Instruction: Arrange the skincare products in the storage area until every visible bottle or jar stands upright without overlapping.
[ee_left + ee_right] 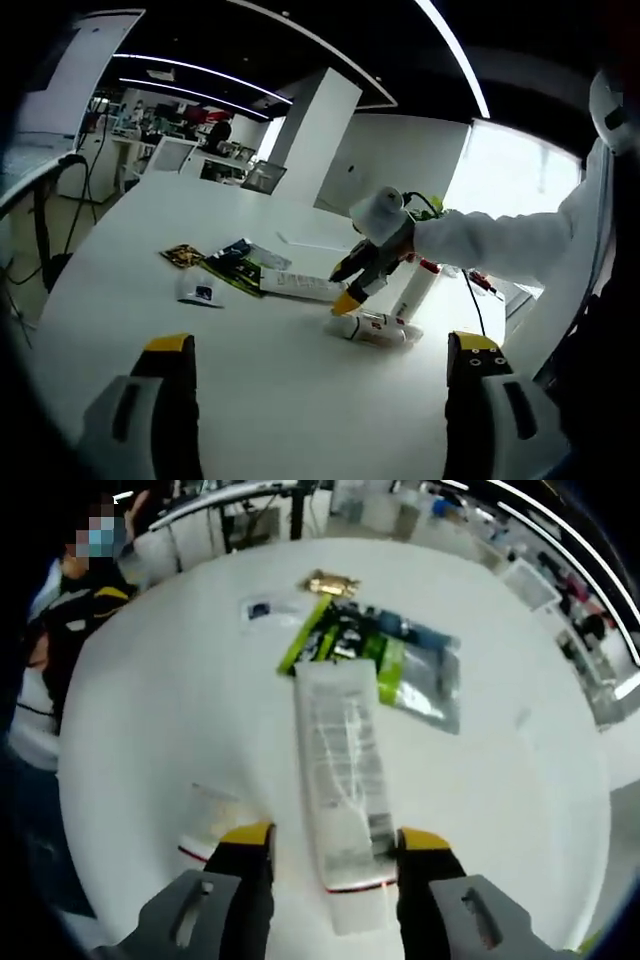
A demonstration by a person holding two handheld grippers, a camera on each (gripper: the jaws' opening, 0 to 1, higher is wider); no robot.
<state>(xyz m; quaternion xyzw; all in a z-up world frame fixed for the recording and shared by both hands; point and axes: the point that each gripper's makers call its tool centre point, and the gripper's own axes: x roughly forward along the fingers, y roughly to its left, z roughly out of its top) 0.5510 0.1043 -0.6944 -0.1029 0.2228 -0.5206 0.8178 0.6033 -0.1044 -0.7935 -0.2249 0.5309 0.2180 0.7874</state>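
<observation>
At lower centre of the right gripper view, a long white plastic tube [345, 780] is being straddled by the spread right gripper [335, 845], lying flat on the round white table [150, 730]. At the bottom of the left gripper view, the left gripper [325, 348] is being held released, with a second white tube [375, 328] lying right of centre.

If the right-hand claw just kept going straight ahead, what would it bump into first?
The right gripper already straddles the near end of a long white tube lying flat on the table. Going on, it would slide along that tube; beyond it lie the green sachets, though depth is hard to judge.
</observation>
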